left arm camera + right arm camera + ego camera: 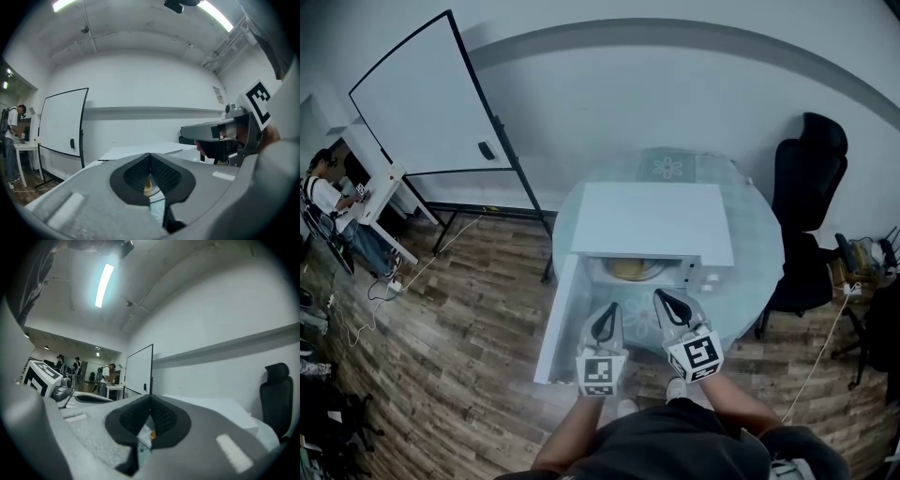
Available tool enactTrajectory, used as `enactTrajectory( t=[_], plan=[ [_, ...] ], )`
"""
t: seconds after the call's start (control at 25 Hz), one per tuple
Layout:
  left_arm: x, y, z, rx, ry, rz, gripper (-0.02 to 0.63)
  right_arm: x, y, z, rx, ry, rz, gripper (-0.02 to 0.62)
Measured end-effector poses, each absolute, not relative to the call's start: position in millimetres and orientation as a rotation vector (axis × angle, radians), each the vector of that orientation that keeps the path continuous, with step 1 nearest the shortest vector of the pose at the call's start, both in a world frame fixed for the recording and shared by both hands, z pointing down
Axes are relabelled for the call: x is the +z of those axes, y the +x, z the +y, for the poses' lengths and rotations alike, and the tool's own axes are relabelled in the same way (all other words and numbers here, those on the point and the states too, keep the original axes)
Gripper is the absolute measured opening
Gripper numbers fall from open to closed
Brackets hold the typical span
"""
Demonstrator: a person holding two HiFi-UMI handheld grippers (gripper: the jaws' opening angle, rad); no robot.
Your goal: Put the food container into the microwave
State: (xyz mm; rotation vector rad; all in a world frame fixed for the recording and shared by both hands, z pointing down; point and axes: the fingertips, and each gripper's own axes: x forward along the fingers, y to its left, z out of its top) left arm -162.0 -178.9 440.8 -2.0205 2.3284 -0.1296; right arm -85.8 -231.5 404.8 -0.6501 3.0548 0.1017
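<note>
A white microwave stands on a round glass table, its door swung open to the left. Inside the cavity sits the yellow food container. My left gripper and right gripper hover side by side just in front of the opening, both shut with nothing between the jaws. In the left gripper view the left gripper has its pads pressed together, and a yellow sliver of the container shows below them. The right gripper is likewise shut in its own view.
A whiteboard on a stand is at the back left. A black office chair is right of the table. A person stands at a white desk far left. Cables lie on the wooden floor.
</note>
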Motion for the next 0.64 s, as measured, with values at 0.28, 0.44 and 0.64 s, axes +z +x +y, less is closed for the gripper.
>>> enactTrajectory(
  t=[0.28,0.44,0.64],
  plan=[
    [439.0,-169.6,-170.0,-0.133,-2.016,2.329,0.005,405.0,-92.4,-221.1,0.107,-0.659,3.063,0.001],
    [440.6,-174.1,-166.6,-0.145,-2.011,2.337,0.005,407.3,-96.6,-216.2,0.129,-0.659,3.072,0.0],
    [445.6,-177.3,-163.7,-0.156,-2.01,2.344,0.005,411.6,-99.0,-212.9,0.137,-0.666,3.079,0.002]
  ],
)
